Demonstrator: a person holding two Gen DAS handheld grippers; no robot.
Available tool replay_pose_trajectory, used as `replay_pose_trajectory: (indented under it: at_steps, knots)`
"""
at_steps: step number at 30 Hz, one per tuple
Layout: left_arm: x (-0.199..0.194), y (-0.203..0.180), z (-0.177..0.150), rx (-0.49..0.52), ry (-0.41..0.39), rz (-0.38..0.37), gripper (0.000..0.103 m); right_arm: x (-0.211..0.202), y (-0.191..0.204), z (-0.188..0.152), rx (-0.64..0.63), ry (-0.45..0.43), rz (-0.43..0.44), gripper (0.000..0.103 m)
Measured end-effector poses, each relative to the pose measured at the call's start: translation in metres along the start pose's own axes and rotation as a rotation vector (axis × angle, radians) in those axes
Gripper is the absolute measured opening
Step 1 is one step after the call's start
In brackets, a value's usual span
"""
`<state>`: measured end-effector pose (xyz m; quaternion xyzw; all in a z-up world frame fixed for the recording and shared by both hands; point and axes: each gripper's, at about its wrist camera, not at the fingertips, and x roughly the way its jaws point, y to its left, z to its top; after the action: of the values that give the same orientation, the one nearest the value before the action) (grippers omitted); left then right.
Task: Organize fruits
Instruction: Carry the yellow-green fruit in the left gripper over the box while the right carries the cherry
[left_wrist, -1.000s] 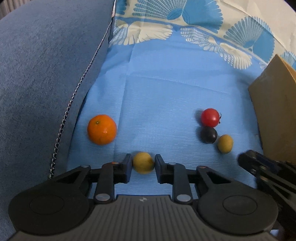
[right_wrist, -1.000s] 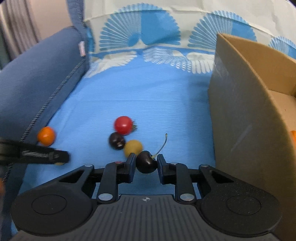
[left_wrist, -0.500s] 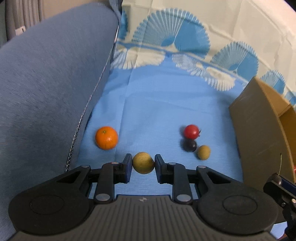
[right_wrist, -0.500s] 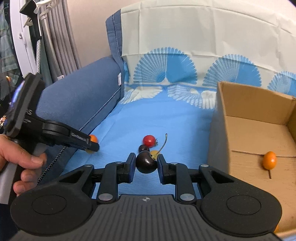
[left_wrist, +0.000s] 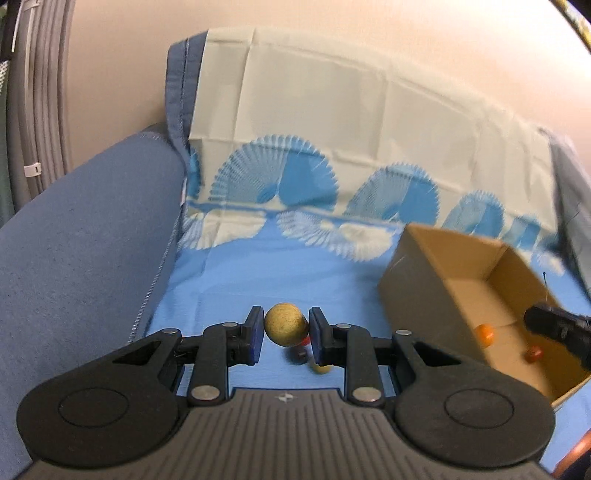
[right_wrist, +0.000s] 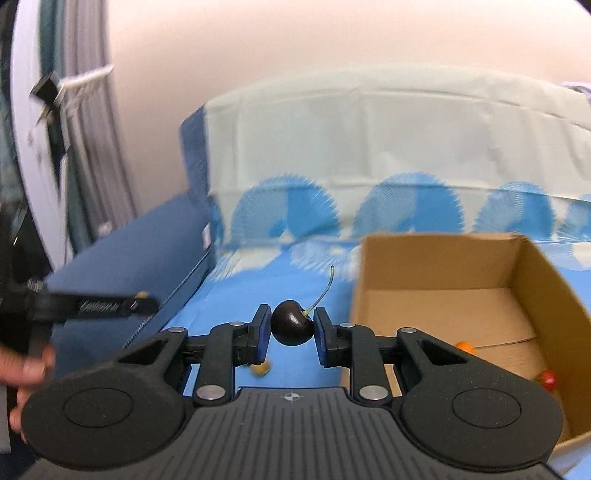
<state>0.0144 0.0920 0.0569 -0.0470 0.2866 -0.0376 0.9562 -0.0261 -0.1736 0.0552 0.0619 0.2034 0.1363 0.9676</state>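
A cardboard box (right_wrist: 443, 302) is seen on the blue cloth (left_wrist: 288, 280), with 2 small fruits (right_wrist: 464, 345) inside. A tan round fruit (left_wrist: 285, 324) is gripped between the left gripper's (left_wrist: 285, 334) jaws, a dark cherry (right_wrist: 291, 327) between the right gripper's (right_wrist: 291, 334) jaws, both held above the cloth.

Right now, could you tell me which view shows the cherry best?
The right wrist view: the cherry sits centred between the right hand-held gripper's fingers. The left wrist view shows only its thin stem above that gripper.
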Motion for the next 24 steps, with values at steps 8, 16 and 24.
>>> replay_pose_trajectory:
  at_steps: [8, 16, 24]
  knots:
    - [-0.007, -0.039, -0.006, 0.113, -0.048, -0.066, 0.029, -0.044, -0.063, 0.037, 0.111, -0.113, -0.12, 0.026]
    - [0.017, -0.063, -0.011, 0.196, -0.036, -0.103, 0.029, -0.06, -0.12, 0.028, 0.035, -0.17, -0.255, 0.026]
    - [0.028, -0.08, -0.012, 0.213, -0.046, -0.152, 0.029, -0.066, -0.16, 0.018, 0.172, -0.177, -0.308, 0.026]
